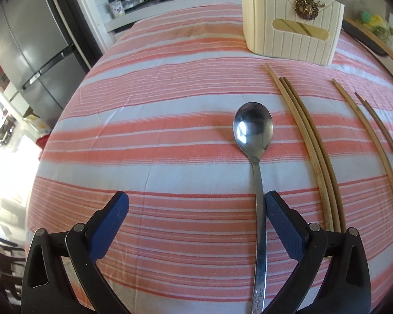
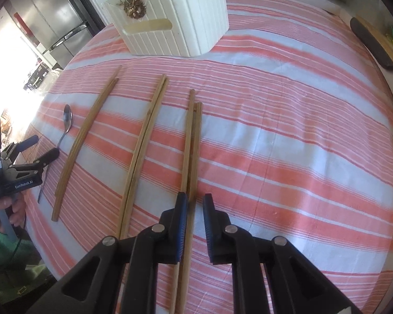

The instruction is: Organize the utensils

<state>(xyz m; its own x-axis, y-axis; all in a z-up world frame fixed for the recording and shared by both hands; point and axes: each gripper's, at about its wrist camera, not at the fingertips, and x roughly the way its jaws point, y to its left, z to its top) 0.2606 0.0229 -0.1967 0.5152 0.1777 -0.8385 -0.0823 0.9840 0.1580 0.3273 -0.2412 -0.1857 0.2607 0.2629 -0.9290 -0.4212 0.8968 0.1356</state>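
A steel spoon (image 1: 252,128) lies on the striped cloth with its bowl pointing away. Its handle runs between the pads of my left gripper (image 1: 196,201), close beside the right pad and untouched; this gripper is open. The right wrist view shows the same left gripper (image 2: 31,154) in a hand beside the spoon (image 2: 66,120). My right gripper (image 2: 196,201) has its jaws drawn narrow on the rightmost pair of wooden chopsticks (image 2: 192,136), which lies on the cloth. Two more pairs (image 2: 89,130) (image 2: 146,136) lie to its left. A cream ribbed holder (image 2: 175,26) (image 1: 288,34) stands at the back.
The pink-and-white striped tablecloth (image 2: 301,144) covers the whole table. A dark board (image 2: 372,44) lies along the right edge. Behind the table are a steel fridge (image 1: 34,39), a counter with jars (image 1: 116,6) and a stove.
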